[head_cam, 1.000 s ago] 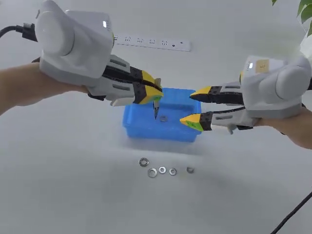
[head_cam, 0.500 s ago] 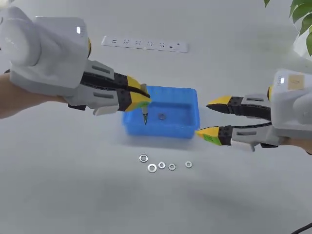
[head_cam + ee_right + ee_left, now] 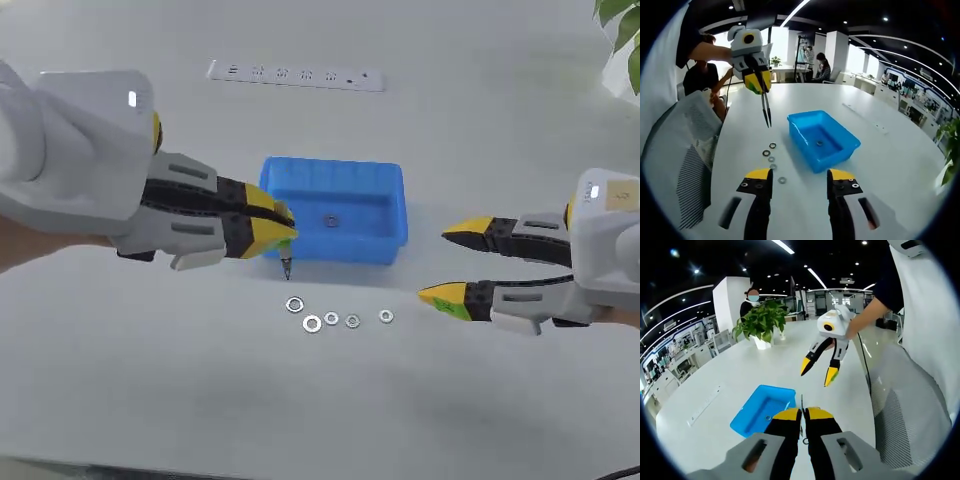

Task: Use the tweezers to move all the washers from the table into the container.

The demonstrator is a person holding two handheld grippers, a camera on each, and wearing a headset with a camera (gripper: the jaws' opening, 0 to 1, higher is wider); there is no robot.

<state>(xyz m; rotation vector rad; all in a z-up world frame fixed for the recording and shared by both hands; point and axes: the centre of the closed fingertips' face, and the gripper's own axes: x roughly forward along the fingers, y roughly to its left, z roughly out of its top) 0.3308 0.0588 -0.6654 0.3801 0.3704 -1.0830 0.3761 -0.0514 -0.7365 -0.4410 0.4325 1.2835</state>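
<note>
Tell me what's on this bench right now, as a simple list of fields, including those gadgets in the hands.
Container: blue, one washer inside
Loose washers: five in a rough row on the white table, in front of the container
Left gripper: shut on the tweezers, tips pointing down just in front of the container
Right gripper: open, holding nothing, to the container's right
Background: power strip behind the container; plant leaves at the corner
</note>
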